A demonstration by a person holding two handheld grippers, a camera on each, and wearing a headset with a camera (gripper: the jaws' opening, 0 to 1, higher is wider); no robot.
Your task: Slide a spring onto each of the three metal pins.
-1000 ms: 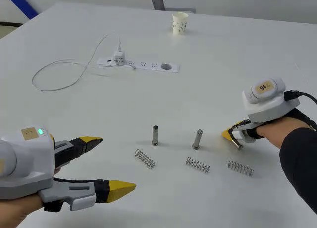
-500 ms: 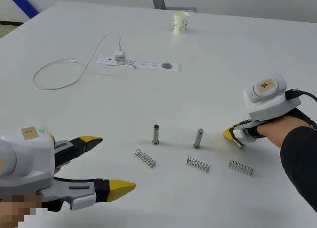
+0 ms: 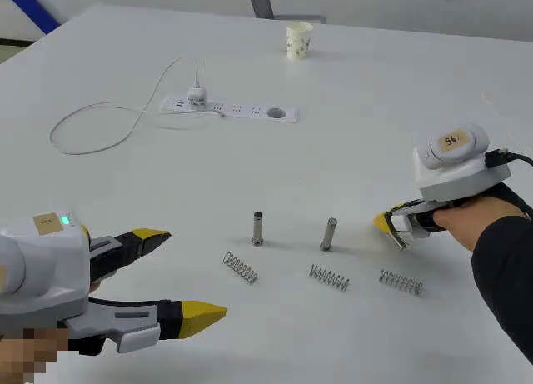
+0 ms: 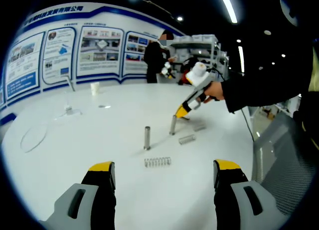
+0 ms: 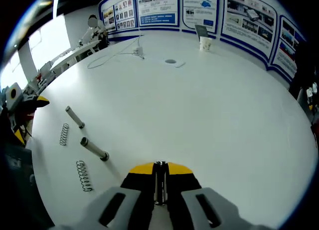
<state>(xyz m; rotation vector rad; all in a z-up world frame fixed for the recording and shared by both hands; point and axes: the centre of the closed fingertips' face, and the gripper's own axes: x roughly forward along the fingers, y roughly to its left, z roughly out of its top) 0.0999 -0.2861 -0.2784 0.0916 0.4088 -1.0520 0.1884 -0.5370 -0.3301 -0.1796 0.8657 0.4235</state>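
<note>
while my right hand-held gripper [image 3: 385,225] is pinching a tilted pin [image 3: 400,241], i am risking toppling it; left hand-held gripper [image 3: 196,273] is gaping wide.

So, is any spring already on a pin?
No, the left spring, middle spring and right spring all lie loose on the table, apart from the left pin and middle pin.

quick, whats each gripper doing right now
Left gripper: open, holding nothing.
Right gripper: shut on a metal pin.

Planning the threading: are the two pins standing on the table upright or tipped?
Upright: left pin and middle pin both stand on end.
</note>
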